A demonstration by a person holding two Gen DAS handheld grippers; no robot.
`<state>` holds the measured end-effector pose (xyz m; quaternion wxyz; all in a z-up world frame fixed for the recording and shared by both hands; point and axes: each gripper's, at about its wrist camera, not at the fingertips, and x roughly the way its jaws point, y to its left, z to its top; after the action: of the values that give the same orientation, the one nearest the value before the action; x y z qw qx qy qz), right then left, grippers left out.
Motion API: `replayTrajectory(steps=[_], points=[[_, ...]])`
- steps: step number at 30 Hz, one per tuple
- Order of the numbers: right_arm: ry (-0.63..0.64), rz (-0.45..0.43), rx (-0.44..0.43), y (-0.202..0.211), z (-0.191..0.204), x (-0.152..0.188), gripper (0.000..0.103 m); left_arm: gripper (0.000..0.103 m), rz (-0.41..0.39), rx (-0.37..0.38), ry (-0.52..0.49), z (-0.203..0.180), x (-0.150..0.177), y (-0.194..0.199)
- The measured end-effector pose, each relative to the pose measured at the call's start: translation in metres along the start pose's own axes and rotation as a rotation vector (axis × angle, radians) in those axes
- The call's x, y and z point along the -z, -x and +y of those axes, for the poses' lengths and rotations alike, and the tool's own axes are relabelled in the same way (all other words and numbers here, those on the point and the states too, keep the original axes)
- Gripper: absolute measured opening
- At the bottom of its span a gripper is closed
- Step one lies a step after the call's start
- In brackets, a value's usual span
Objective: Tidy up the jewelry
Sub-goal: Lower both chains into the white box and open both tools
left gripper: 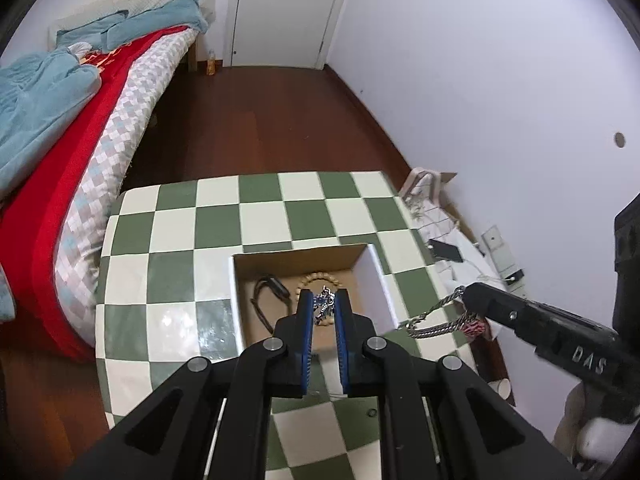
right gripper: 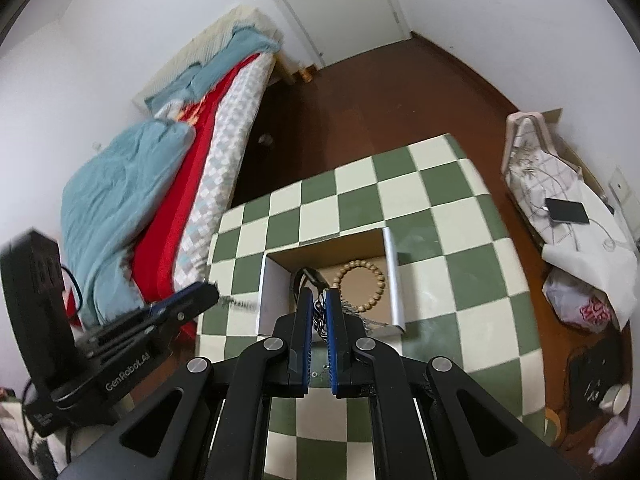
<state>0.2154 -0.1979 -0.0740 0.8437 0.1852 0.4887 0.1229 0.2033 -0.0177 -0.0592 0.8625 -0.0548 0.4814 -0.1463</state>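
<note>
Where the left tongs (left gripper: 324, 295) are: up by the left edge of the table (left gripper: 172, 264), tips aimed at the box.
What they do: pinch shut on a small chain (left gripper: 324, 309), so it cannot slip off on the way.
The box (left gripper: 239, 300): open on top, in the middle of the table toward the near edge, so things can be dropped straight in.
The strap (left gripper: 268, 292): a thin black one, lying along the left wall inside the box; I cannot tell what it is.
The beads (right gripper: 362, 280): a wooden ring of them, flat on the box floor by the right wall. These two look put away.
The rope chain (left gripper: 436, 330): silver with a red bit, hanging loose just past the right wall of the box, low over the table.
The right tongs (right gripper: 319, 293): squeezed shut on that rope chain, near the right edge of the table.
My guess: both chains are held up high to clear the box walls. They still have to go in.
Watch out: the two chains may tangle with each other or with the beads.
</note>
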Motion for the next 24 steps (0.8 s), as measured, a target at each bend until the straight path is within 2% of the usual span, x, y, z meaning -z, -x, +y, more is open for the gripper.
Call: replayTrajectory(steps=[4,9,15,19,20,21,22,23,24], points=[[0.04,0.055,0.024,-0.028,0.01,-0.004,0.007,0.007,0.076,-0.023,0.018,0.017,0.001,-0.032],[0.061,0.114,0.052,-0.061,0.011,-0.012,0.007,0.007,0.142,-0.015,0.071,0.035,0.0,-0.062],[0.063,0.173,0.078,-0.094,0.007,-0.031,0.007,0.007,0.169,-0.018,0.109,0.045,-0.011,-0.08],[0.022,0.211,0.091,-0.109,-0.006,-0.04,0.008,0.011,0.15,-0.077,0.13,0.051,-0.016,-0.078],[0.018,0.211,0.098,-0.109,-0.008,-0.041,0.011,0.012,0.139,-0.102,0.128,0.051,-0.017,-0.075],[0.013,0.21,0.103,-0.108,-0.012,-0.041,0.018,0.013,0.134,-0.115,0.125,0.052,-0.017,-0.074],[0.009,0.208,0.112,-0.106,-0.015,-0.04,0.022,0.015,0.12,-0.143,0.114,0.053,-0.016,-0.071],[0.009,0.204,0.123,-0.105,-0.017,-0.04,0.03,0.024,0.109,-0.169,0.104,0.052,-0.015,-0.069],[0.014,0.198,0.146,-0.102,-0.021,-0.038,0.035,0.045,0.092,-0.204,0.09,0.052,-0.013,-0.066]])
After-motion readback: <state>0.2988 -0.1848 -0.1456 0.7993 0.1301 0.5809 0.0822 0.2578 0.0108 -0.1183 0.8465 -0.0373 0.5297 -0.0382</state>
